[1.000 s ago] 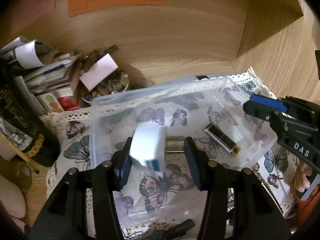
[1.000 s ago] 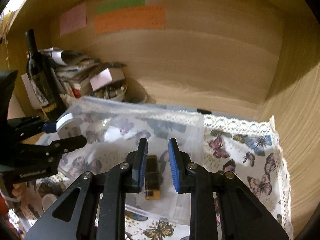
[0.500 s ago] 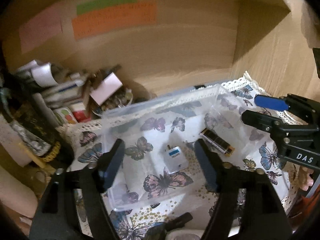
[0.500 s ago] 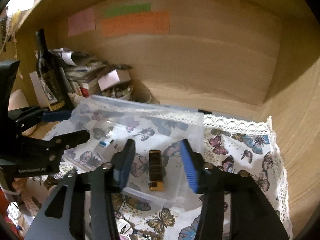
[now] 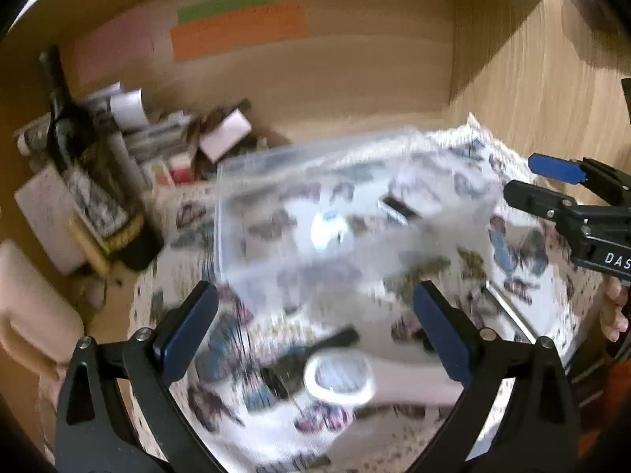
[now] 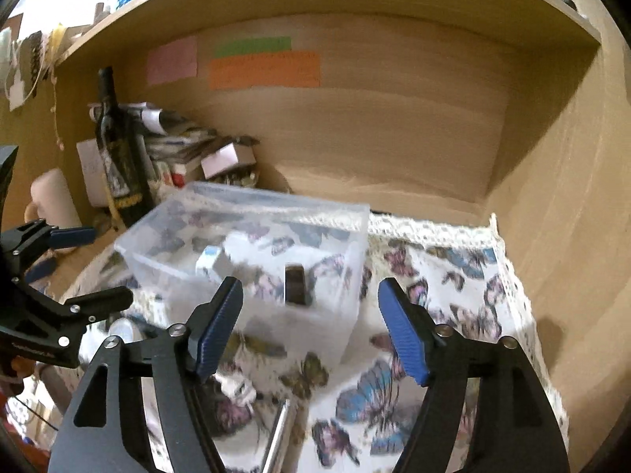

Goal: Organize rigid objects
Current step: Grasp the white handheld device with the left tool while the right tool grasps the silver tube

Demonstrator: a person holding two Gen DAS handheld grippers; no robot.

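Note:
A clear plastic bin (image 5: pixel 276 272) (image 6: pixel 347 236) stands on the butterfly cloth. Inside it lie a white plug adapter (image 5: pixel 325 230) (image 6: pixel 209 260) and a dark rectangular harmonica-like bar (image 5: pixel 398 209) (image 6: pixel 295 285). My left gripper (image 5: pixel 315 323) is open and empty, pulled back in front of the bin. My right gripper (image 6: pixel 311 327) is open and empty, also back from the bin's near wall. Under the left gripper lie a white oval object (image 5: pixel 339 378) and a dark object (image 5: pixel 311 351). A metal rod (image 6: pixel 280 433) lies by the right gripper.
A dark wine bottle (image 5: pixel 90 181) (image 6: pixel 118 157), a stack of papers and boxes (image 5: pixel 157 138) and a pale mug (image 6: pixel 51 197) crowd the left back corner. Wooden shelf walls (image 6: pixel 552 197) close in behind and on the right. The cloth's lace edge (image 6: pixel 508 268) runs along the right.
Both grippers have let go of their objects into the bin, opened wide and drawn back and up from it. The view is blurred with motion.

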